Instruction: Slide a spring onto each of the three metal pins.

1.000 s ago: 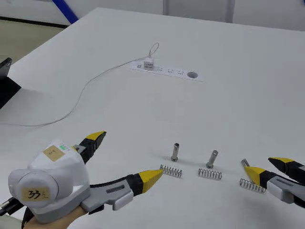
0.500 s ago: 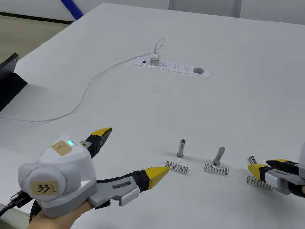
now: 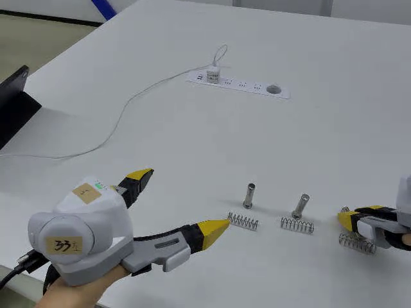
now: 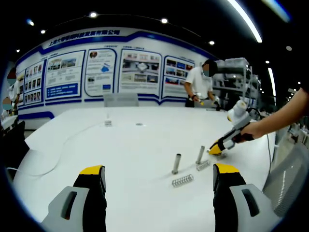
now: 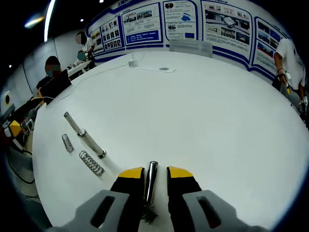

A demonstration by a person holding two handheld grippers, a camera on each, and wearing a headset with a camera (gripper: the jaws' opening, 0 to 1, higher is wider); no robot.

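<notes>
right gripper (image 5: 150, 170) just narrowed round end pin (image 5: 152, 182), can't tell if I've clamped | left gripper (image 3: 180, 199) jaws wide | no springs (image 3: 243, 222) on

1. A lab or demonstration hall: blue-and-white display boards (image 4: 120, 72) line the far wall under ceiling spotlights (image 4: 164, 21).
2. A large white workbench (image 3: 334, 58) carries a power strip (image 3: 241, 85).
3. Another person (image 4: 198, 83) works beside equipment racks (image 4: 240, 70).
</notes>
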